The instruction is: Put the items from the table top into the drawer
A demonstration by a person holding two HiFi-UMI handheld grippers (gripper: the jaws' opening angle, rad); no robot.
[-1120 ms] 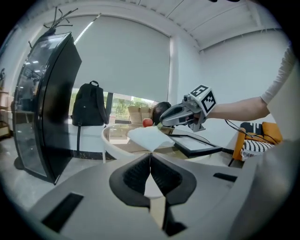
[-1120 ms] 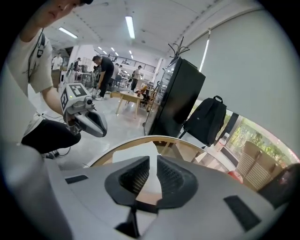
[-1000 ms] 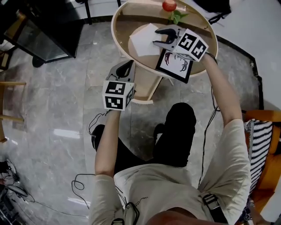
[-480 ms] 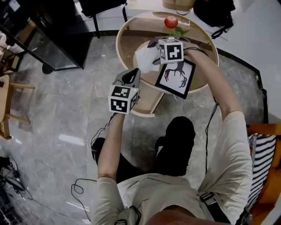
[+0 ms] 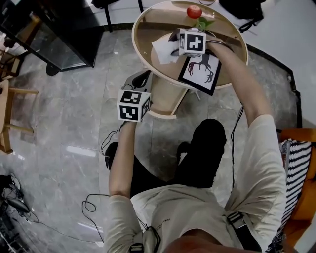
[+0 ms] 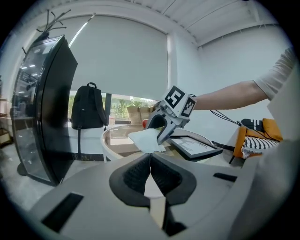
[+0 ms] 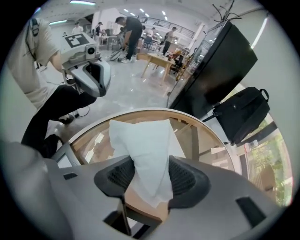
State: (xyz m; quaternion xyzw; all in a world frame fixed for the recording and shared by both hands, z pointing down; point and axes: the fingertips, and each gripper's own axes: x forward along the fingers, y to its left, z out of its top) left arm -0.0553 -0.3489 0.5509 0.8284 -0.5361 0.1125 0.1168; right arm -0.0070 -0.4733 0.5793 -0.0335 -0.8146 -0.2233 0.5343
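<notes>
- Right gripper [image 7: 151, 176] is tipped down over the left part of the table [image 5: 135, 38], with the tissue [image 7: 140, 140] standing bunched in its gap.
- Its jaws have just been closing but are still well apart. The tissue brushes both pads and isn't clamped.
- The rest of the tissue lies on the glass top, inside the left edge and just left of the picture frame [image 5: 200, 69].
- Left gripper [image 6: 150, 164] has its jaws pressed together on nothing. It hangs off the table's near-left edge, over the floor.
- The frame lies flat at the near edge, under the right forearm.
- The apple [image 5: 194, 11] is at the far edge, with a green leaf [image 5: 202, 23] just beside it.
</notes>
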